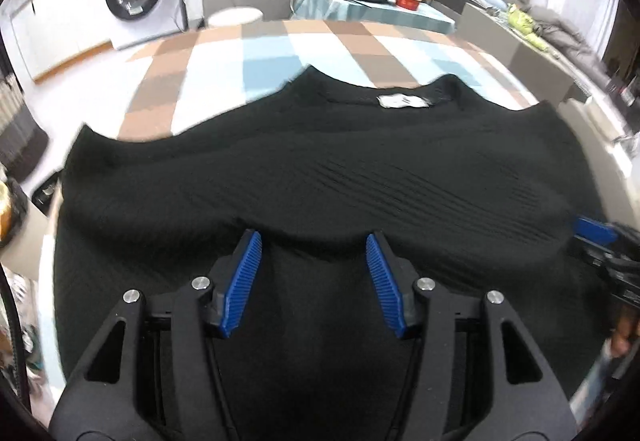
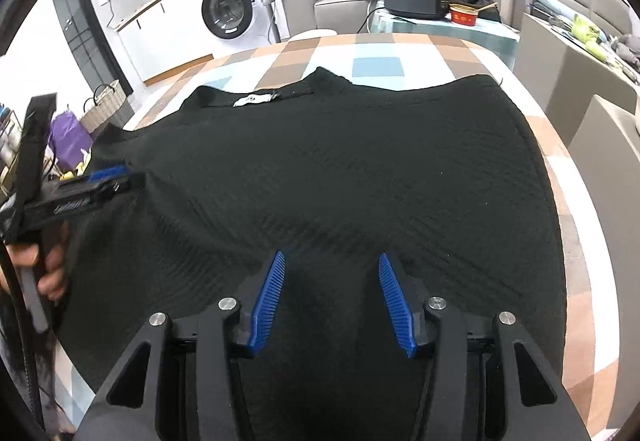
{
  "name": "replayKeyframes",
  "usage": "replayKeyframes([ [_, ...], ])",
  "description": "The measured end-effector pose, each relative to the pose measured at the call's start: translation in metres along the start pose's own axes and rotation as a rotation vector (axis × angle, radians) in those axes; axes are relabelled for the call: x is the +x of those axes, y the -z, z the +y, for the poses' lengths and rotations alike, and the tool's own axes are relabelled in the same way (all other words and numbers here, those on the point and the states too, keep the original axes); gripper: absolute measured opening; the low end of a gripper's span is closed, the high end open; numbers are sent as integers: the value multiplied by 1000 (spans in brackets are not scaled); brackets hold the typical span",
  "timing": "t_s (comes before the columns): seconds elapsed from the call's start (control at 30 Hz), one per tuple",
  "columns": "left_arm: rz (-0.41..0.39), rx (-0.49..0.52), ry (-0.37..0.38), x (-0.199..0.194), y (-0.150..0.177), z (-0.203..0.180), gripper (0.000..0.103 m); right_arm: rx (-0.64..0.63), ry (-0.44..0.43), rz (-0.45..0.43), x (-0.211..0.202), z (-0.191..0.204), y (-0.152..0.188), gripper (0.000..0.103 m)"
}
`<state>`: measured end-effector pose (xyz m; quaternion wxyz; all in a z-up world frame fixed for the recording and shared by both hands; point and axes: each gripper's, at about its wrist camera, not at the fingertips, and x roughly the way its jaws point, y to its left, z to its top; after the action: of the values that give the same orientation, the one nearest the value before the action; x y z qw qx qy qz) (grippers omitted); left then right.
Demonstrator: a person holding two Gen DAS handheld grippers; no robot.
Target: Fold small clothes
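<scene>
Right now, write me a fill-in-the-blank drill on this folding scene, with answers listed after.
1. The garment on the table is ____ in colour.
2. The tablecloth has a ____ pattern.
3. The white label sits at the garment's ____.
4. Beyond the table stands a white ____ machine.

Missing words: black; checked; neckline; washing

black ribbed sweater (image 2: 340, 177) with a white neck label (image 2: 251, 100) lies on a cloth (image 2: 360, 53) checked in tan, pale blue, white and grey. blue ridged pads (image 2: 268, 305) on black grippers. white washing machine (image 2: 236, 13).
</scene>
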<state>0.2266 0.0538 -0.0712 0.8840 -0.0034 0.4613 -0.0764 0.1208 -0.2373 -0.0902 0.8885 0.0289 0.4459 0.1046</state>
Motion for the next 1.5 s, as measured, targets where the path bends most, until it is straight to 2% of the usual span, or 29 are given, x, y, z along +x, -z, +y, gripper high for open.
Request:
replayKeyframes([
  [0.13,-6,-94,-17,0,-5,25,52,29,1,0,-6,-8,6,52],
  [0.23,-10,-116,2,-7,2,31,52,43,-6,2,-9,-10,9,52],
  [0.33,-5,-105,19,-18,21,27,52,-2,-36,1,-10,5,12,53],
  [0.4,-3,-84,15,-27,38,18,57,-44,-59,15,-7,19,15,57],
  [0.43,-5,-67,5,-31,46,13,59,-75,-56,17,-5,26,18,61],
  [0.5,-10,-28,-19,-42,61,3,62,-127,-31,9,-5,35,23,61],
  [0.6,-14,-31,-35,-53,81,-4,67,-165,-4,6,-9,37,33,61],
  [0.87,-39,-25,-36,-79,126,-13,79,-179,48,0,-29,30,62,68],
  [1.07,-65,-40,-60,-103,156,-11,80,-145,47,-17,-39,32,73,69],
  [1.2,-86,-123,-63,-128,176,7,80,-207,30,-24,-43,46,82,70],
  [1.27,-101,-186,-68,-144,188,21,80,-219,53,-17,-45,44,89,70],
  [1.5,-138,-430,-110,-193,232,68,80,-82,-4,-39,-67,22,94,71],
])
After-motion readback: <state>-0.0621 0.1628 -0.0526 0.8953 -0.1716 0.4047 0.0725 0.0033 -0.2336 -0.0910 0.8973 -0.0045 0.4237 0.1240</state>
